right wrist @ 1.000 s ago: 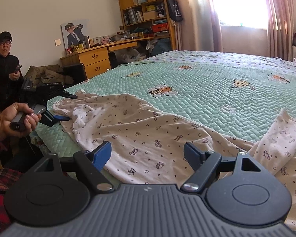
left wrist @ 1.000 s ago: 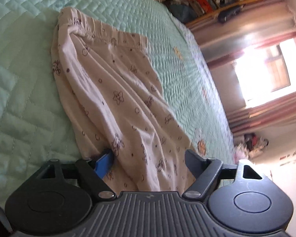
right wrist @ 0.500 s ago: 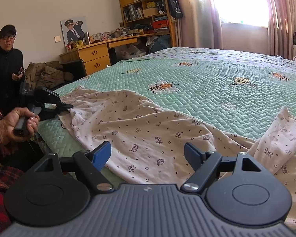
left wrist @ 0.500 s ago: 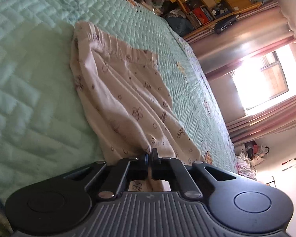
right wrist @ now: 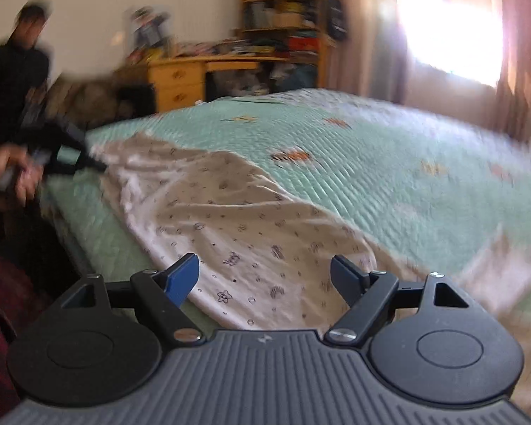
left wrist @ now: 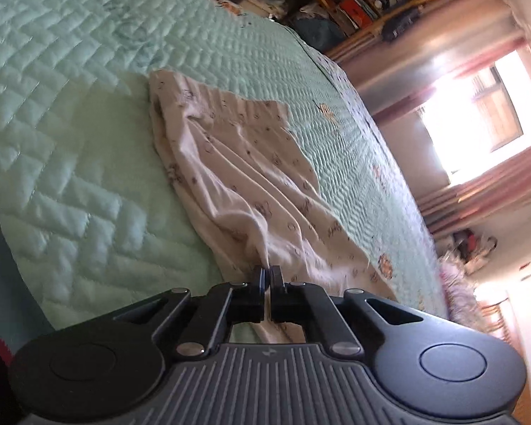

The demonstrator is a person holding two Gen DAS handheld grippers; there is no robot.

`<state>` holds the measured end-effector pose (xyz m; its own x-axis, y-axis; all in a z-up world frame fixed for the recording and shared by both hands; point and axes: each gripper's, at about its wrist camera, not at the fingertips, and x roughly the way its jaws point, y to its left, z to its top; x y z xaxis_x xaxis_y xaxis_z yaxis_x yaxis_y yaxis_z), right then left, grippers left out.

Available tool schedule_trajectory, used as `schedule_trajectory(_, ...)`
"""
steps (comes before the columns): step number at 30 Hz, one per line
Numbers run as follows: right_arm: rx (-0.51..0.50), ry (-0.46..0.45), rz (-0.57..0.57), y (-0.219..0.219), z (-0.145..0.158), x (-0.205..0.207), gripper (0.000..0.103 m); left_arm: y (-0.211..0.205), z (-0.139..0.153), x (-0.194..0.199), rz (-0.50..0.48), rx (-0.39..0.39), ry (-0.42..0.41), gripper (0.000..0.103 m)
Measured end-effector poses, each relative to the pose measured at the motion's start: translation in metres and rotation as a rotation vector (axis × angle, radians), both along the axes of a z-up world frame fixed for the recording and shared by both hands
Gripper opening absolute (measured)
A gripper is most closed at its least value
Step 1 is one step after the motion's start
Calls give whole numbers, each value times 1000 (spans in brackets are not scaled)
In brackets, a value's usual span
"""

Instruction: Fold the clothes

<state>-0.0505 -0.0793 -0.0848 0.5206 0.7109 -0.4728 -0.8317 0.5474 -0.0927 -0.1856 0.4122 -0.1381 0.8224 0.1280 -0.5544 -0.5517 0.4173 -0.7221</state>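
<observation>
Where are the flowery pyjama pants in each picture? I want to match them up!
Left wrist view: the pyjama pants run from upper middle down to the left gripper, which pinches them.
Right wrist view: they spread across the middle, above the open right gripper.
Shared landmark: the green quilted bedspread.

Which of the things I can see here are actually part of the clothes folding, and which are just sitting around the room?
In the job:
- printed garment
- left gripper, pinching its edge
- right gripper, open above it
- green bedspread

Just lying about:
- wooden desk
- bookshelf
- curtains
</observation>
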Motion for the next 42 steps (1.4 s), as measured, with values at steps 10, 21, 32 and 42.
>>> schedule_trajectory(10, -194, -338, 301, 121, -13, -41, 68, -53, 3, 26, -207, -44, -6, 43)
schedule_trajectory(21, -194, -372, 399, 191, -33, -51, 55, -57, -10, 39, -141, -148, 5, 62)
schedule_trajectory(32, -311, -433, 383, 220, -49, -53, 55, -57, -11, 42, -102, -176, -3, 37)
schedule_trajectory(42, -395, -465, 457, 223, -56, -61, 8, -58, -12, 34, -81, -165, -4, 11)
